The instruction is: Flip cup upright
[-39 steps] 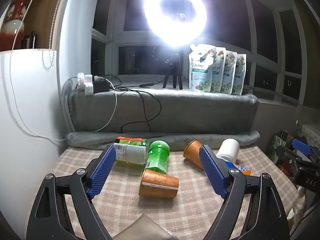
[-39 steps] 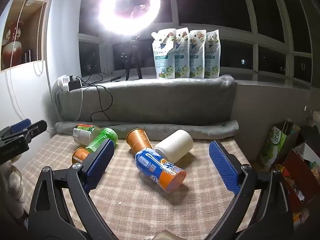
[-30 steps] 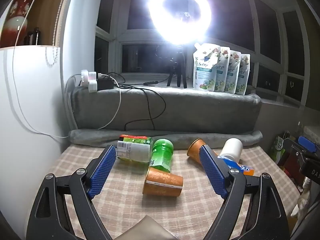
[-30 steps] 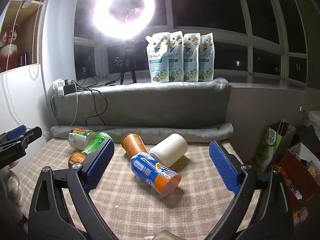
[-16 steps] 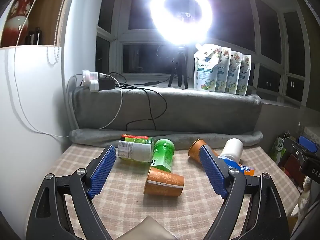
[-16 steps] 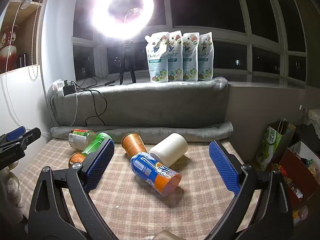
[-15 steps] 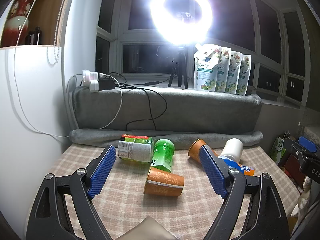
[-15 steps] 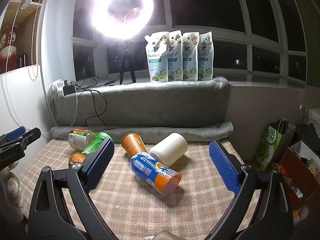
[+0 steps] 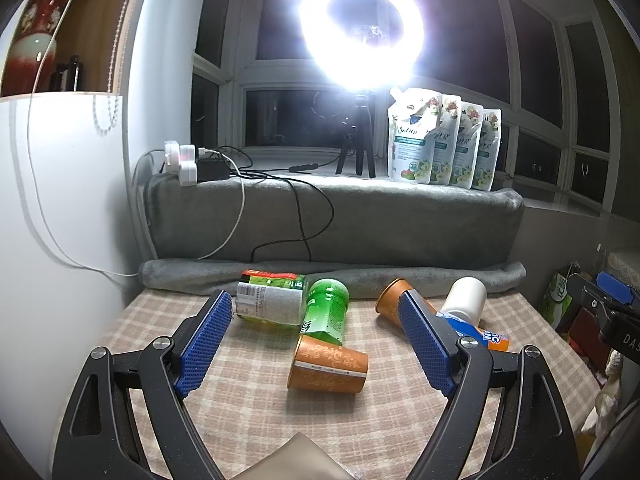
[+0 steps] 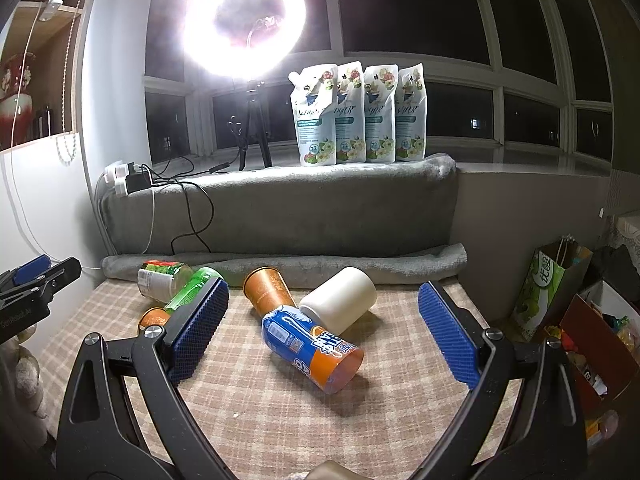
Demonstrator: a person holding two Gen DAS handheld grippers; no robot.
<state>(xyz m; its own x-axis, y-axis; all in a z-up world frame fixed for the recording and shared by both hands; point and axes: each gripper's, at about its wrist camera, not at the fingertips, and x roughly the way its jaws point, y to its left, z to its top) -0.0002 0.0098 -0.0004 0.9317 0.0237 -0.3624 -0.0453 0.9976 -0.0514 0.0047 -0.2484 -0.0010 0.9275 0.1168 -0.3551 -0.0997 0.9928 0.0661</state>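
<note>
Several cups lie on their sides on a checked tablecloth (image 9: 256, 408). In the left wrist view an orange patterned cup (image 9: 327, 365) lies between the open jaws of my left gripper (image 9: 316, 340), which is empty and short of it. Behind it lie a green cup (image 9: 326, 312) and a labelled cup (image 9: 269, 298). In the right wrist view a blue and orange cup (image 10: 312, 346) lies between the open jaws of my right gripper (image 10: 322, 332), also empty. A white cup (image 10: 339, 303) and another orange cup (image 10: 267, 290) lie just behind it.
A grey padded ledge (image 10: 280, 216) runs along the back of the table, with a ring light (image 10: 244, 20), cables and several refill pouches (image 10: 360, 114) on it. A white wall (image 9: 60, 240) stands at left. Bags and boxes (image 10: 560, 292) stand off the right edge.
Both grippers have drifted slightly, so the cups have shifted a little in each view. The jaws stay open and no cup has moved.
</note>
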